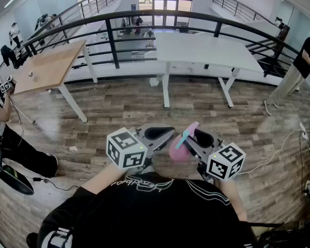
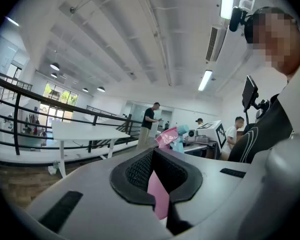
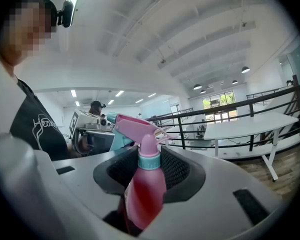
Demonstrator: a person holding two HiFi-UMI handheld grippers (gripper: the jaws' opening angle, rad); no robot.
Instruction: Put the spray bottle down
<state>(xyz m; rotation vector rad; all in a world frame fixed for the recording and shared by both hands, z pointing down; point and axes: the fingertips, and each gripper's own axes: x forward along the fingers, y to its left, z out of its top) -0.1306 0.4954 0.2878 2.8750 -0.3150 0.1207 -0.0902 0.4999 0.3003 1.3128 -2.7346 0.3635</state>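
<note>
In the right gripper view, the right gripper (image 3: 149, 171) is seen closed on the bottle (image 3: 144, 194). The pink body is clamped low between the black pads, and the teal collar and pink trigger head (image 3: 132, 126) rise upright above them.

In the left gripper view, the jaws of the left gripper (image 2: 157, 184) are set narrowly apart and the slit between them is filled with pink. Whether the body is pressed there or only seen through the gap cannot be told. The trigger head is shown small beyond the rim.

Only in the head view are both grippers seen together. They are held close before the chest, jaws turned toward each other, with the bottle between them in the air above the floor (image 1: 124, 105). It is tilted, its head leaning toward the right gripper. The marker cubes (image 1: 126, 148) are shown here too.

Farther out, a white table (image 1: 206, 50) and a wooden table (image 1: 49, 66) are seen before a dark railing (image 1: 160, 15), well apart from the bottle. A person (image 1: 299, 68) is shown at the right edge. The ceiling and its lights are given only by the gripper views.
</note>
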